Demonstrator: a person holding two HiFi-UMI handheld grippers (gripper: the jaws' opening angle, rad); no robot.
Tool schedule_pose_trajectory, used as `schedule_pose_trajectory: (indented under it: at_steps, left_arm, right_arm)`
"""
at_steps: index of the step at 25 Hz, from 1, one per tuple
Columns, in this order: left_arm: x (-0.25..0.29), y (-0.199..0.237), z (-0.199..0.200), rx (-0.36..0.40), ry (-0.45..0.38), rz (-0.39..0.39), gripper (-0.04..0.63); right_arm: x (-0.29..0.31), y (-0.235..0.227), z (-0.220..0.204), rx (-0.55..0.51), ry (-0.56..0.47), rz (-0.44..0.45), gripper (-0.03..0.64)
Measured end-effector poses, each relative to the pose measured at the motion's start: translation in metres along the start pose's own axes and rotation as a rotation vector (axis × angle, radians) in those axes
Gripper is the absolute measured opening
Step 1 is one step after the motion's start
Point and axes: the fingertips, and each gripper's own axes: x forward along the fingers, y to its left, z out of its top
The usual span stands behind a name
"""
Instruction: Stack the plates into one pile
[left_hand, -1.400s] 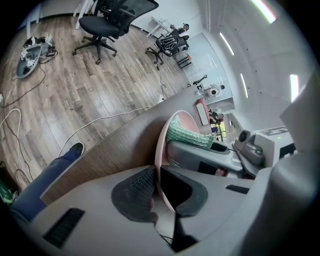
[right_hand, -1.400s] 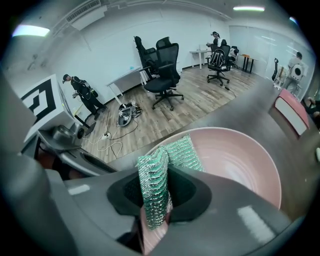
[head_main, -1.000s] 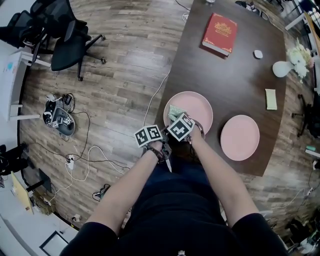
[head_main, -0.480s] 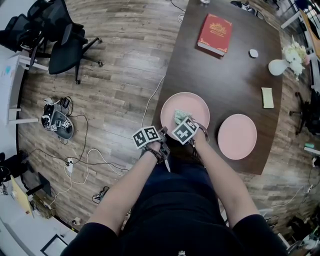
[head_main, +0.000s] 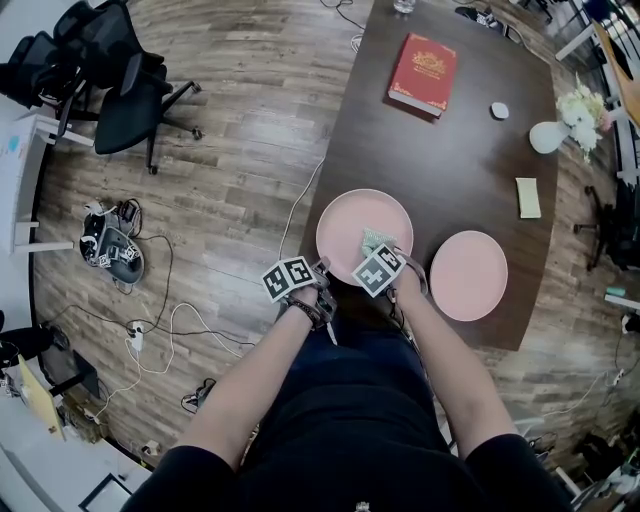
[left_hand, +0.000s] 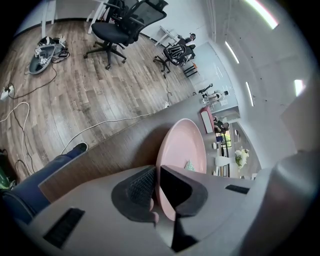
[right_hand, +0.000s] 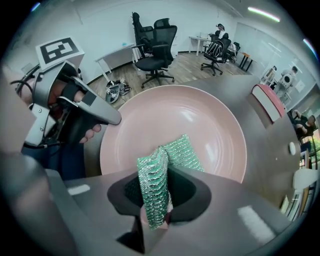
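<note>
Your left gripper (left_hand: 156, 187) has its jaws nearly together, pinching the near rim of the left plate (left_hand: 182, 145). That plate sits at the near edge of the table (head_main: 450, 150). Keep that pinch firm but do not lever upward yet, because the plate is not free to move while something hangs over it.

Over the plate's middle, your right gripper (right_hand: 155, 197) points steeply down. Its jaws stand fairly wide, clamped on a folded green sponge (right_hand: 177, 150). The sponge's free end droops toward the plate, and I cannot tell whether it touches. The sponge looks soft and floppy, so lift it well clear before carrying it sideways, or it may drag on the rim.

The job now, as I judge it, is to get the sponge off this plate. Set it down on bare table away from both plates.

To the right, the right plate (head_main: 468, 275) lies flat near the first, apart from it and bare. No pile exists yet. When you stack, slide or lift the left plate level and centre it rim over rim.
</note>
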Motion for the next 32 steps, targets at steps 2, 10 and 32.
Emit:
schedule_pose_trajectory:
  at_steps: [2, 10, 32]
  left_arm:
    - [0.0, 0.0, 0.0, -0.003, -0.006, 0.002, 0.026]
    - [0.0, 0.0, 0.001, -0.015, -0.02, 0.01, 0.026]
    - [0.0, -0.001, 0.004, -0.011, -0.035, 0.023, 0.028]
  right_arm:
    - [0.0, -0.002, -0.005, -0.004, 0.014, -0.009, 0.087]
    - [-0.002, -0.013, -0.026, -0.024, 0.111, -0.063, 0.087]
    - [-0.01, -0.022, -0.039, -0.099, 0.192, -0.162, 0.087]
